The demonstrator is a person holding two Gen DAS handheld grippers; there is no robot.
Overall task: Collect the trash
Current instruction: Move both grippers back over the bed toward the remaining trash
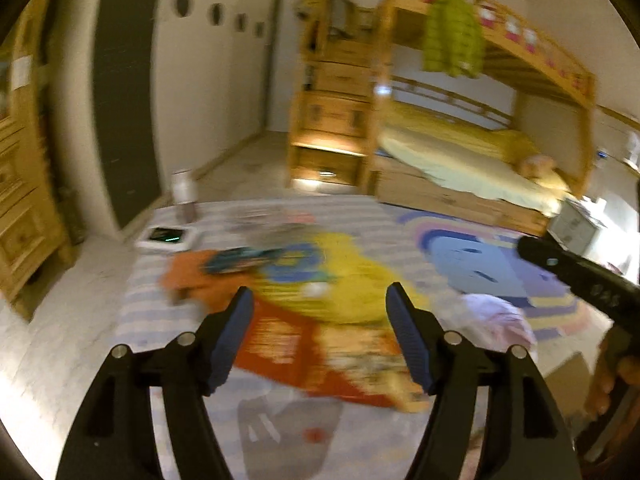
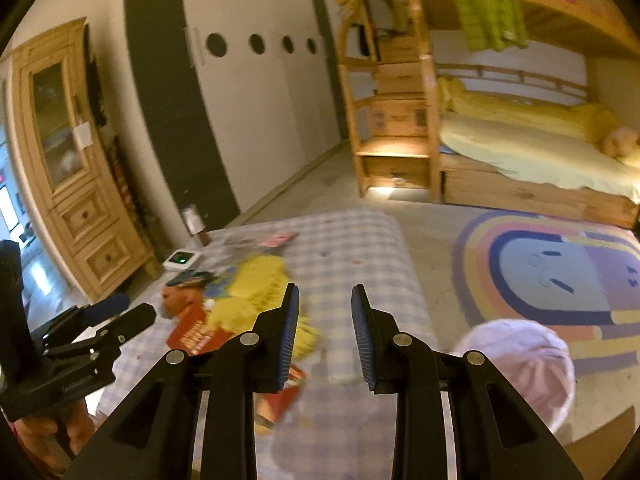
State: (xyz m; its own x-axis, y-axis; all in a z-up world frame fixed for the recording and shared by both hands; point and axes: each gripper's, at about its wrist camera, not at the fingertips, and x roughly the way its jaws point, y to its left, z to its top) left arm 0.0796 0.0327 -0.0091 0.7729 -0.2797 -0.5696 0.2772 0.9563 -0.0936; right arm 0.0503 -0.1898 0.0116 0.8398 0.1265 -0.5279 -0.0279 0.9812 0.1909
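A checked cloth [image 2: 352,248] lies on the floor with litter on it: a red-orange printed wrapper [image 1: 304,344], a yellow crumpled bag [image 1: 344,280], an orange piece [image 1: 184,272] and a dark blue packet [image 1: 240,260]. My left gripper [image 1: 320,300] is open and empty, hovering above the red wrapper. My right gripper [image 2: 325,296] is open and empty above the cloth, right of the yellow bag [image 2: 256,288]. The left gripper also shows at the left of the right wrist view [image 2: 120,316]. A pale pink bag-lined bin [image 2: 520,364] stands at the right of the cloth.
A white device with a green light [image 2: 182,259] and a small canister [image 2: 192,220] sit at the cloth's far left corner. A rainbow rug [image 2: 560,276] lies to the right. A wooden bunk bed [image 2: 520,140], stair drawers [image 2: 396,120] and a pine cabinet [image 2: 68,160] surround the floor.
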